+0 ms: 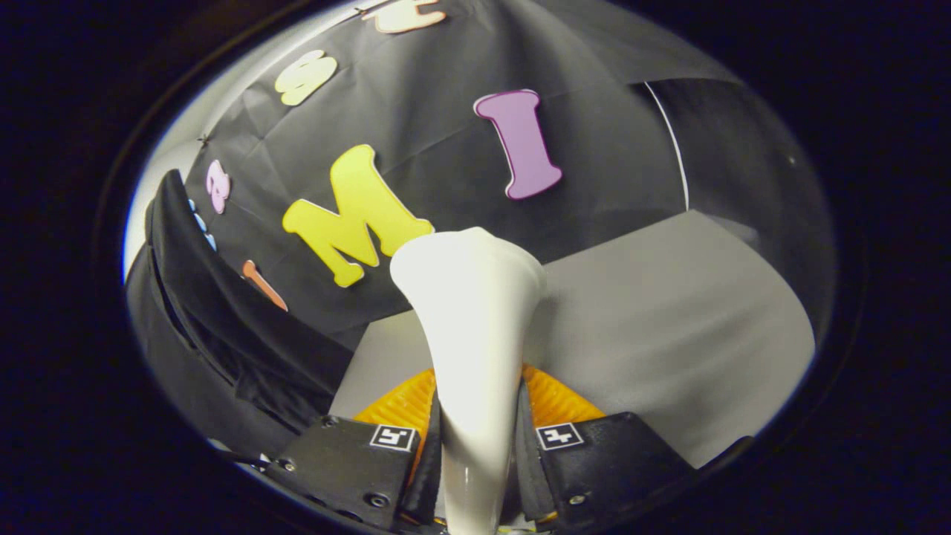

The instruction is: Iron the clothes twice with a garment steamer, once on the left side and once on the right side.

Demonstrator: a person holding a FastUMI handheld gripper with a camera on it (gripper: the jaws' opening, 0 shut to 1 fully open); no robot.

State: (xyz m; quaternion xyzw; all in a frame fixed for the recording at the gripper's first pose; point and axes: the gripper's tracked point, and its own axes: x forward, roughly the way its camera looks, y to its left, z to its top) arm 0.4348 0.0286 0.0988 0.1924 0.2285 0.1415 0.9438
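Observation:
A white garment steamer (472, 327) stands up between my fingers, its handle narrow at the bottom and its head flaring wide at the top. My gripper (475, 427) is shut on the steamer's handle, with both fingers pressed against its sides. A black garment (223, 334) hangs off to the left of the steamer, in folds, beside the booth's wall. The steamer's head is apart from the garment and points up toward the wall.
A grey tabletop (669, 334) stretches beyond and to the right of my fingers, up to the black cloth wall (446, 148). A thin white cord (672, 141) runs down the wall at the right.

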